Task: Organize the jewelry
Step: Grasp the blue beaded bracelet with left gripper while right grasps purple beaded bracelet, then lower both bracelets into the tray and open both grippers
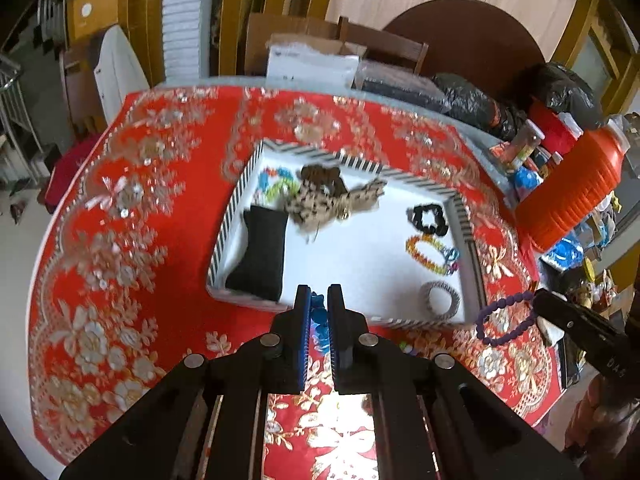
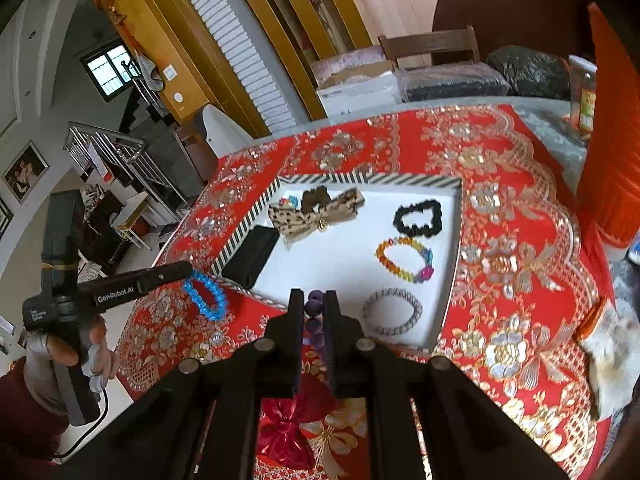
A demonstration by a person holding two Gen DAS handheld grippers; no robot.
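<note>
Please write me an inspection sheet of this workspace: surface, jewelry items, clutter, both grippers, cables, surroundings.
Surface: red embroidered tablecloth.
Job's things: striped-rim tray holds black scrunchie, multicolour bracelet, grey bracelet, leopard bow, black cushion.
Clutter: orange container, black bags.
Grippers: left gripper shut on blue bracelet; right gripper shut on purple bead bracelet.
Cables: black cable below left handle.
Surroundings: wooden chair, staircase railing.

a lived-in home — embroidered red tablecloth [image 2: 500,208], staircase railing [image 2: 108,148], framed picture [image 2: 24,172], wooden chair [image 2: 432,46].
</note>
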